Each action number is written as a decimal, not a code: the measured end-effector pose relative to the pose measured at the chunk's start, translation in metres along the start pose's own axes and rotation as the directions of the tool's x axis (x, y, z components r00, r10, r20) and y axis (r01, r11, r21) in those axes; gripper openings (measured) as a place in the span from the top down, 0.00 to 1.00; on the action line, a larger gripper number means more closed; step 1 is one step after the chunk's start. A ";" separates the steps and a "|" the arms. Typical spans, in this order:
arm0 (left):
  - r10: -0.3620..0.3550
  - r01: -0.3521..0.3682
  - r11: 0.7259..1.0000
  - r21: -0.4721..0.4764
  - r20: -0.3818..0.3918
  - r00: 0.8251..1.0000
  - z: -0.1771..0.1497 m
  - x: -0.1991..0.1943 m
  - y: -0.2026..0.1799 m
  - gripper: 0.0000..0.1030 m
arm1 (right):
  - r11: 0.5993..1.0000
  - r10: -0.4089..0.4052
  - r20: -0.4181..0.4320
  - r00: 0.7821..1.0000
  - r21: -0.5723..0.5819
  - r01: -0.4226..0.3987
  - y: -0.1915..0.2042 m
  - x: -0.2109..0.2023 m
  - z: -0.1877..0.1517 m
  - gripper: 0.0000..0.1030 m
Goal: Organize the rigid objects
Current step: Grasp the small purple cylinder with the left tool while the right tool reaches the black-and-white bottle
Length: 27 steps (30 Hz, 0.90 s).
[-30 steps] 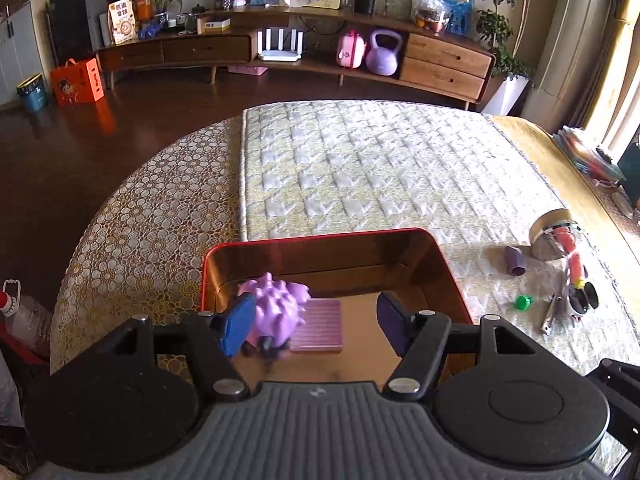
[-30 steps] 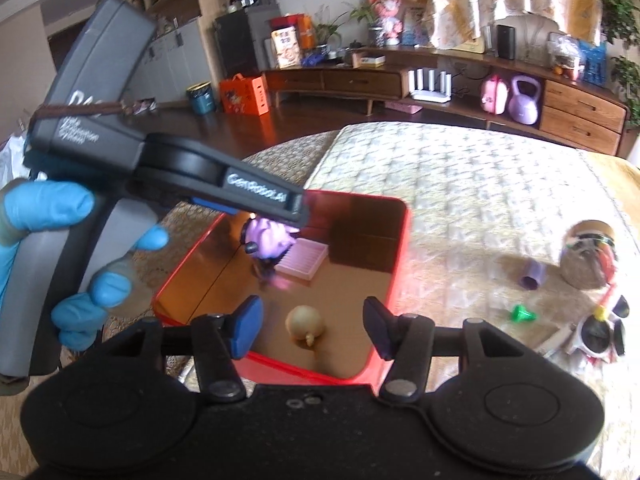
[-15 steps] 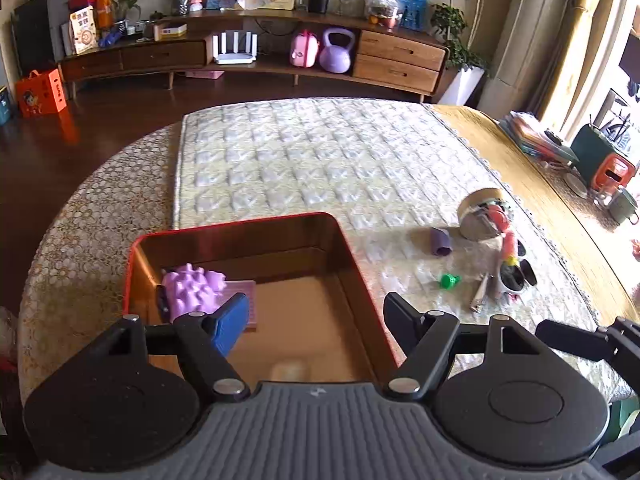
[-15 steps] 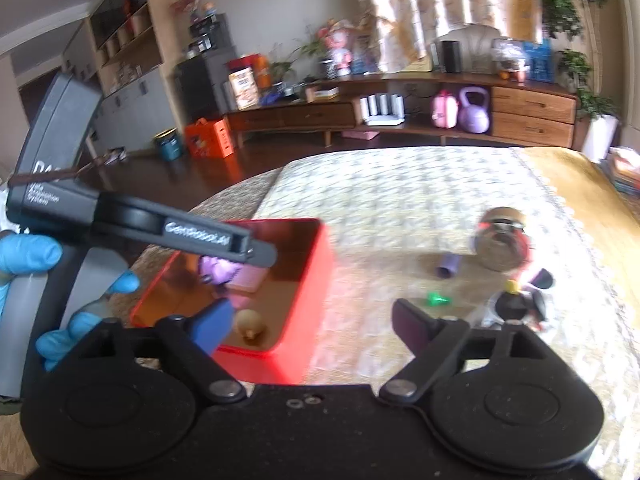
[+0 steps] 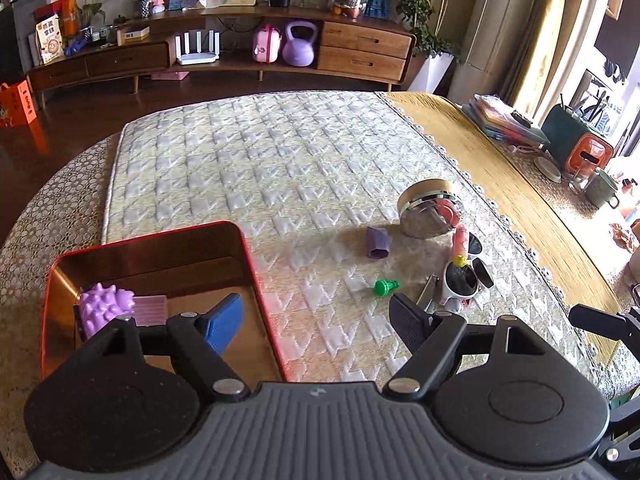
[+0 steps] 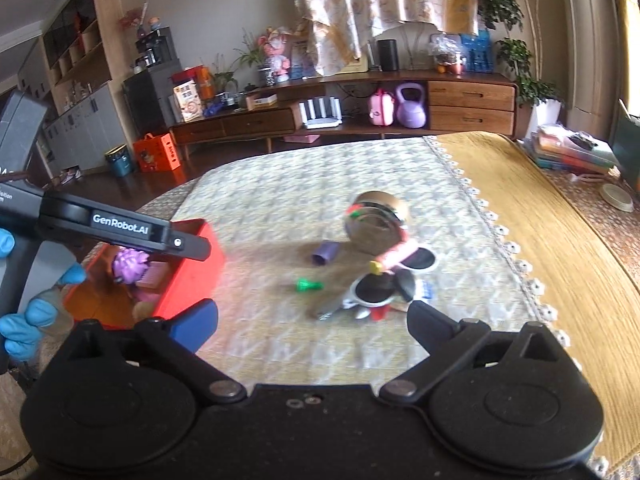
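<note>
Your left tongs (image 5: 316,316) and right tongs (image 6: 312,320) both hang released and empty above the quilted desk (image 5: 260,168). The red metal tray (image 5: 244,248) at near left holds a purple spiky ball (image 5: 104,308). The small lilac tube (image 5: 377,242) lies right of the tray, long axis running near to far
</note>
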<state>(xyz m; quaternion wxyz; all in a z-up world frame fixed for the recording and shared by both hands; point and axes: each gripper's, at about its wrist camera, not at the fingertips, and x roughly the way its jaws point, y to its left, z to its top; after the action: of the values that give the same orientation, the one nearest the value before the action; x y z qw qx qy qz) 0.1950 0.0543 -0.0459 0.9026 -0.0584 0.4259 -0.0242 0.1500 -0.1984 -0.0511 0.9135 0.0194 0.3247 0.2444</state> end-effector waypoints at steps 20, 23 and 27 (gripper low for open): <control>-0.006 0.006 1.000 0.005 -0.100 0.995 0.045 0.097 -0.052 0.22 | 0.991 0.045 -0.062 0.997 0.126 -0.037 -0.087 0.050 0.006 0.19; 0.001 0.000 1.000 0.004 -0.115 0.993 0.047 0.112 -0.057 0.22 | 0.991 0.066 -0.073 0.995 0.122 -0.057 -0.092 0.059 0.009 0.20; 0.016 -0.016 1.000 0.004 -0.128 0.992 0.047 0.127 -0.060 0.22 | 0.988 0.091 -0.090 0.992 0.135 -0.078 -0.099 0.073 0.013 0.20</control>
<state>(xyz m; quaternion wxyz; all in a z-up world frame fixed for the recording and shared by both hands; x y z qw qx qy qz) 0.3127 -0.0129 -0.1060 0.8737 -0.0518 0.4833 -0.0213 0.2494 -0.2507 -0.1026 0.8824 0.0814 0.3824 0.2617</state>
